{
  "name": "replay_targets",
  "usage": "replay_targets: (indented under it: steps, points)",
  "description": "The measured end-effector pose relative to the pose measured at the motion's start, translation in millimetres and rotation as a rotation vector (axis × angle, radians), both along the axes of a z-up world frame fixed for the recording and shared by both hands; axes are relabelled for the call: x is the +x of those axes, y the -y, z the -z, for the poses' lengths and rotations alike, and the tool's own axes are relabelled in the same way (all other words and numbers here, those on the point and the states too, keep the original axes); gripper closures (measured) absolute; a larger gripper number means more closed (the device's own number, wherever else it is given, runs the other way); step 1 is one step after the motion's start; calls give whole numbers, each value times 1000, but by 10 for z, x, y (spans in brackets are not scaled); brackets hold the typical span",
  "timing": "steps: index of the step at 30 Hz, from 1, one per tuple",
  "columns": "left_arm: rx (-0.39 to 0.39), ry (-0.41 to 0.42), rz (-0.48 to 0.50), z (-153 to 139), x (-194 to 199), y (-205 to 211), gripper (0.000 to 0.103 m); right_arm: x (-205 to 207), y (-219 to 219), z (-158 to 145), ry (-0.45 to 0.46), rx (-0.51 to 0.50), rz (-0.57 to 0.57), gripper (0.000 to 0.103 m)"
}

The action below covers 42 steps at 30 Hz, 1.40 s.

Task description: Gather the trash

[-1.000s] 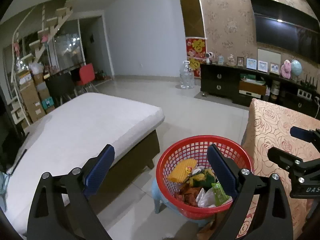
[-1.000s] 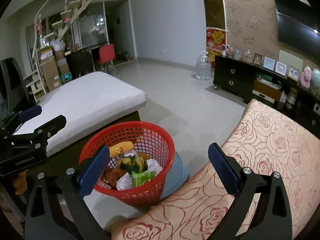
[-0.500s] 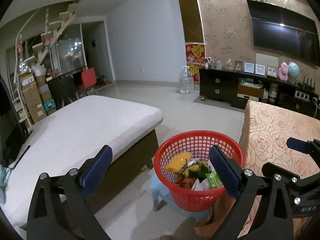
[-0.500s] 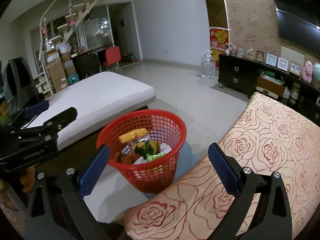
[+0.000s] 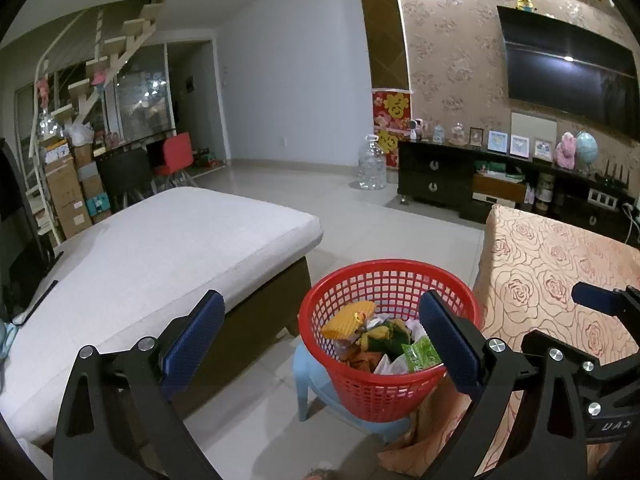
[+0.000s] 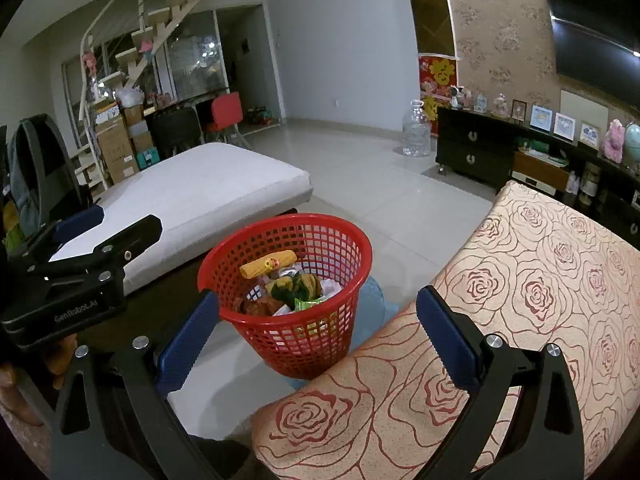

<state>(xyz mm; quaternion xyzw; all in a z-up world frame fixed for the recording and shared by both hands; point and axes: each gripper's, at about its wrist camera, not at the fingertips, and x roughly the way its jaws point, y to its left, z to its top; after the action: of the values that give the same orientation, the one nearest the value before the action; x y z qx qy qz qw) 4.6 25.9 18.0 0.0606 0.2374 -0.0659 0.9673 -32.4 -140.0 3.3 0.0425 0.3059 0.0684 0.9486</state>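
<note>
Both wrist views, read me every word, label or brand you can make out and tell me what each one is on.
"SenRobot.AI": on the body of the left gripper, seen from the right wrist view.
"春": yellow character on the red wall banner.
Partial letters on the right gripper: cut off, not readable.
Print on the yellow wrapper and green packet in the red basket: too small to read.

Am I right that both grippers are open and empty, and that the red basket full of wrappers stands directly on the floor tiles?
Not quite. The red basket stands on a pale blue plastic stool, not on the tiles; the left wrist view shows it. The rest holds: the left gripper and right gripper are open and empty.
</note>
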Motion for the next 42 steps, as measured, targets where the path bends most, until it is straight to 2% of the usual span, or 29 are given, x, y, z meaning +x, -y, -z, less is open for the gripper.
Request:
replay_targets:
  steps: [42]
  points:
    - [6,-2,-4,16,26,-15,9,42,-84,37,-20,-9,-33,7]
